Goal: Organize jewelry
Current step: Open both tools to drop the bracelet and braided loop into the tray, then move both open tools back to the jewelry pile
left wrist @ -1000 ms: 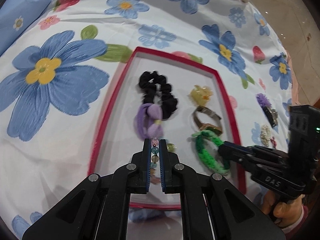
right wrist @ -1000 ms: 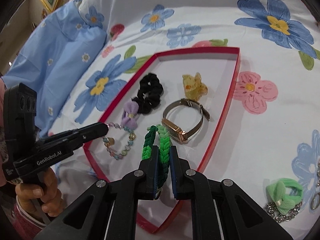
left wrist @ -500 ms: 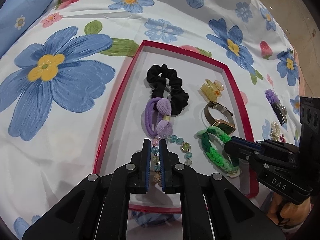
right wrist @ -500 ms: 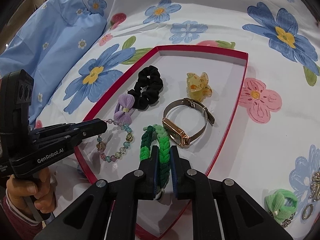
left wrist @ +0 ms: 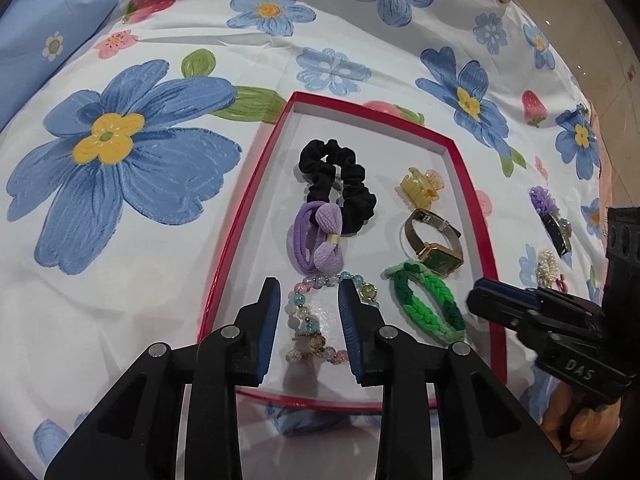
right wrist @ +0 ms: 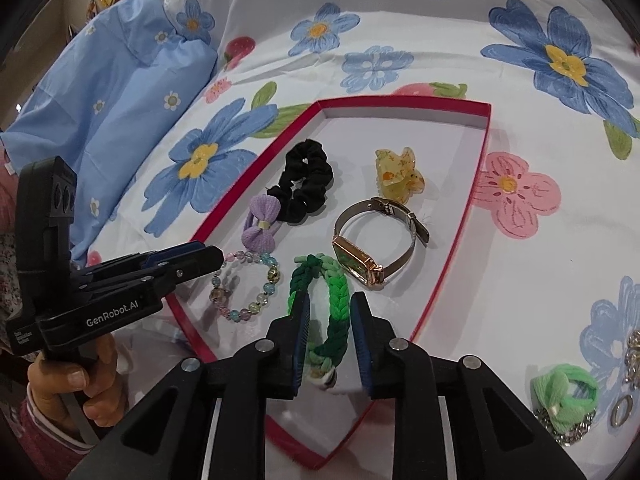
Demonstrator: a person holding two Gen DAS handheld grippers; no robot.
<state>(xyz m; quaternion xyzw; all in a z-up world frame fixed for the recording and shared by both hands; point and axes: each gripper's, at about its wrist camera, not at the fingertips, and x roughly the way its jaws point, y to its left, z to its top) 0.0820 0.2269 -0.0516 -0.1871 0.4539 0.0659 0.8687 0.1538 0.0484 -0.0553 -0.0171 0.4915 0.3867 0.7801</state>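
Note:
A red-rimmed tray (left wrist: 248, 216) (right wrist: 456, 256) lies on the flowered bedsheet. In it lie a black scrunchie (left wrist: 340, 176) (right wrist: 304, 184), a purple bow tie (left wrist: 320, 240) (right wrist: 260, 224), a yellow claw clip (left wrist: 422, 190) (right wrist: 398, 174), a gold watch (left wrist: 436, 246) (right wrist: 376, 248), a beaded bracelet (left wrist: 316, 320) (right wrist: 248, 288) and a green braided band (left wrist: 428, 304) (right wrist: 332, 312). My left gripper (left wrist: 308, 292) is open, its fingers either side of the beaded bracelet. My right gripper (right wrist: 330, 304) is open around the green band.
Outside the tray on the sheet lie a green bow tie on a chain (right wrist: 564, 396), a ring (right wrist: 620, 416), a purple flower clip (left wrist: 548, 208) and a pearl piece (left wrist: 548, 268). A blue pillow (right wrist: 100, 92) lies at the left.
Both grippers have opened. The left let go of the beaded bracelet and the right let go of the green band; both pieces now lie flat in the tray.

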